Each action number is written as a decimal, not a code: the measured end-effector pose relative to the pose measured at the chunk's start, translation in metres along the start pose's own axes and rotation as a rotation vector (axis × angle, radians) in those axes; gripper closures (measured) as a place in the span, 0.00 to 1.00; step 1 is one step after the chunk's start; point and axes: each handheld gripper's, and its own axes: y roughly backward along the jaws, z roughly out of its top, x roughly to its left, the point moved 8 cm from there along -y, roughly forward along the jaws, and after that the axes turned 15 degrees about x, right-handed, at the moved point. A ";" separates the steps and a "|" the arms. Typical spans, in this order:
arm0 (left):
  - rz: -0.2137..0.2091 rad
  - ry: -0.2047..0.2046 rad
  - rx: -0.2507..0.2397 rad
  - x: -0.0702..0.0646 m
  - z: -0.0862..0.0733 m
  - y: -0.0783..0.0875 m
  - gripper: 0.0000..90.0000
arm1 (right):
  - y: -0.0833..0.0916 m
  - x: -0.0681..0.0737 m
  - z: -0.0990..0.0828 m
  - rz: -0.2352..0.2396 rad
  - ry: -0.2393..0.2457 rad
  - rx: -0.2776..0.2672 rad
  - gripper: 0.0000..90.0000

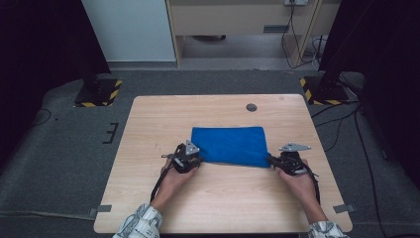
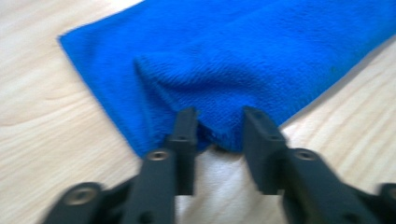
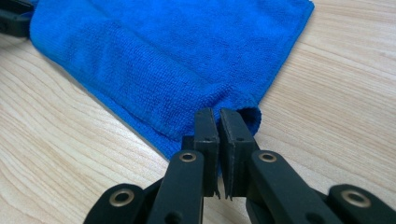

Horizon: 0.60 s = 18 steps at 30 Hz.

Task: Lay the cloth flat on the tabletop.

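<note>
Right gripper (image 3: pixel 218 122) pinches blue cloth (image 1: pixel 230 145) near corner; left gripper (image 2: pixel 219 122) parted, straddling other corner; table (image 1: pixel 148 129) bare around.

The left hand-held gripper (image 2: pixel 218 122) view is blurred, and picture edges crop the blue cloth (image 2: pixel 243 60).

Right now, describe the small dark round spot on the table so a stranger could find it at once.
Start at the light wooden table and find the blue cloth at its middle. Look past the cloth's far edge, toward the far side: the round spot sits there alone, small, dark grey and flush with the wood.
</note>
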 end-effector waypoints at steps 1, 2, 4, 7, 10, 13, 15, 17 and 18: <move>-0.007 0.001 -0.006 0.000 0.001 0.001 0.84 | 0.000 0.000 0.000 0.002 0.000 0.001 0.96; -0.009 -0.003 -0.008 0.000 0.001 0.002 0.88 | 0.001 0.001 0.000 0.002 0.001 -0.001 0.96; -0.018 -0.009 -0.015 -0.001 0.003 0.005 0.94 | 0.002 0.002 0.001 0.005 0.000 -0.007 0.96; -0.027 -0.010 -0.025 -0.002 0.004 0.010 0.96 | 0.003 0.003 0.002 0.005 0.008 -0.011 0.96; -0.035 -0.006 -0.035 -0.002 0.003 0.016 0.96 | 0.006 0.004 0.002 0.007 0.009 -0.017 0.96; -0.045 0.004 -0.045 -0.001 0.003 0.022 0.96 | 0.010 0.005 0.001 0.012 0.003 -0.025 0.96; -0.050 0.006 -0.053 0.000 0.002 0.027 0.96 | 0.013 0.005 0.002 0.013 0.007 -0.033 0.96; -0.061 0.010 -0.061 -0.001 0.002 0.031 0.96 | 0.017 0.006 0.001 0.016 0.004 -0.041 0.96; -0.062 0.010 -0.061 -0.001 0.001 0.032 0.96 | 0.018 0.006 0.002 0.018 0.002 -0.045 0.96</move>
